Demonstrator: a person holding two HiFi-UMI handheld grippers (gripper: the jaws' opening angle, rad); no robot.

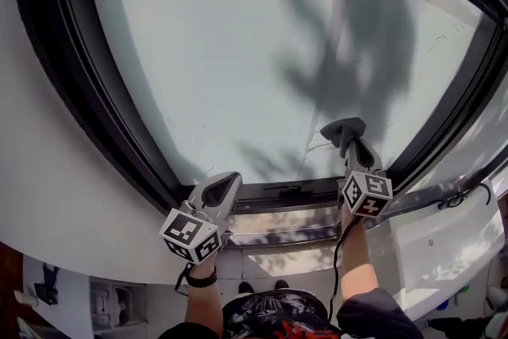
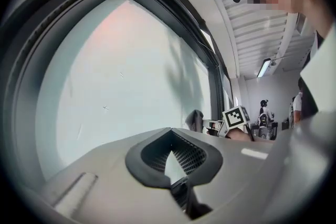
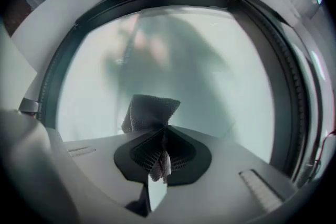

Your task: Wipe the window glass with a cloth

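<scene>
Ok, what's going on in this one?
A person stands at a window with a gripper in each hand. The right gripper is shut on a grey cloth and holds it up at the lower right part of the window glass; whether the cloth actually presses on the pane cannot be told. The left gripper is shut with nothing in it, low by the bottom frame.

cloth [image 1: 343, 129] on window glass [image 1: 238, 52], right
</scene>
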